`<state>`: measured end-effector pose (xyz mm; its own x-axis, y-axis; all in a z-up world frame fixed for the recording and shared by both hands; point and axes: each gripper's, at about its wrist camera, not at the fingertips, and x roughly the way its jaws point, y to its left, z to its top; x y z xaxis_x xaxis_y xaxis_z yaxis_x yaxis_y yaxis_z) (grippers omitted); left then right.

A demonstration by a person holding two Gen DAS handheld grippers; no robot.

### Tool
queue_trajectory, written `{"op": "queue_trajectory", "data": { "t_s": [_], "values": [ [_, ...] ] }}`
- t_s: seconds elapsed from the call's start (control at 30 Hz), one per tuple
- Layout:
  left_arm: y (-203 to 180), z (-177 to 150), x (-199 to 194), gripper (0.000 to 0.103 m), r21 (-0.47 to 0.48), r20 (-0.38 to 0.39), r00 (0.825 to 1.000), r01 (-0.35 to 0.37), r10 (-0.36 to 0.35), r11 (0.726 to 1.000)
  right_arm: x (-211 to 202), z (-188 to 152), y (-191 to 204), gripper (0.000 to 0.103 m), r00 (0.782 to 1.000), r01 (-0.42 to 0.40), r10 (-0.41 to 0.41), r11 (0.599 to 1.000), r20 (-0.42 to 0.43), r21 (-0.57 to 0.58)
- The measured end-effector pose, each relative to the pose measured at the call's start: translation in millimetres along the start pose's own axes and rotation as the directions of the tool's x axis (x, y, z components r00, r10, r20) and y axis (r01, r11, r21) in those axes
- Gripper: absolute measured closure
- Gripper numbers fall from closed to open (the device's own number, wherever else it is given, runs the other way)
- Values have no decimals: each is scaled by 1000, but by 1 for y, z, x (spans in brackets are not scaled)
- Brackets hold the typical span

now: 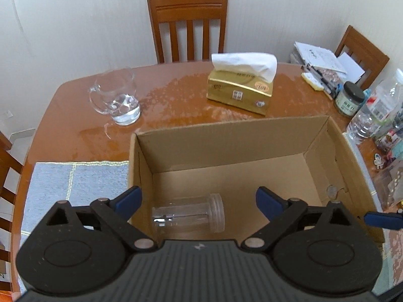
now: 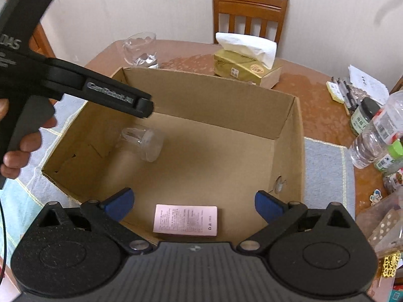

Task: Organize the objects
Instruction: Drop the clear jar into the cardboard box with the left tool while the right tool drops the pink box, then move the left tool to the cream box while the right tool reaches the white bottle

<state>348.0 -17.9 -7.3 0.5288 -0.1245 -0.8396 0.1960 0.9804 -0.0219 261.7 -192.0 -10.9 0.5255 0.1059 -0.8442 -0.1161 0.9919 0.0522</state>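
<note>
Below your wide-open, empty left gripper [image 1: 199, 202] and right gripper [image 2: 194, 202], the cardboard box [image 2: 289, 136] holds a clear jar [image 1: 189, 214] on its side and a pink packet [image 2: 185, 221]. Beyond, your wooden table [image 1: 176, 95] carries a glass jug [image 1: 115, 98] and tissues [image 1: 241, 85]; chairs [image 1: 187, 25] meet a pale wall.

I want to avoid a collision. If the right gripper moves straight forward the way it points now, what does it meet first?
Probably the pink box lying on the cardboard box floor: it sits between the open right gripper fingers. Depth is unclear.
</note>
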Motion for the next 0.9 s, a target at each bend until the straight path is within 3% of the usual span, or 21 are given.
{"op": "queue_trajectory", "data": {
  "t_s": [0.33,0.73,0.9],
  "values": [
    [18,-25,-53,2,1,83,995,-50,49,999,-23,-8,0,0,998,31,-31,1000,53,-4],
    [51,-103,-73,2,30,62,987,-150,148,988,-44,-62,10,0,990,131,-133,990,47,51],
    [73,-135,-65,2,-35,-3,985,-174,174,984,-43,-88,7,0,983,184,-185,980,8,81]
  ]
}}
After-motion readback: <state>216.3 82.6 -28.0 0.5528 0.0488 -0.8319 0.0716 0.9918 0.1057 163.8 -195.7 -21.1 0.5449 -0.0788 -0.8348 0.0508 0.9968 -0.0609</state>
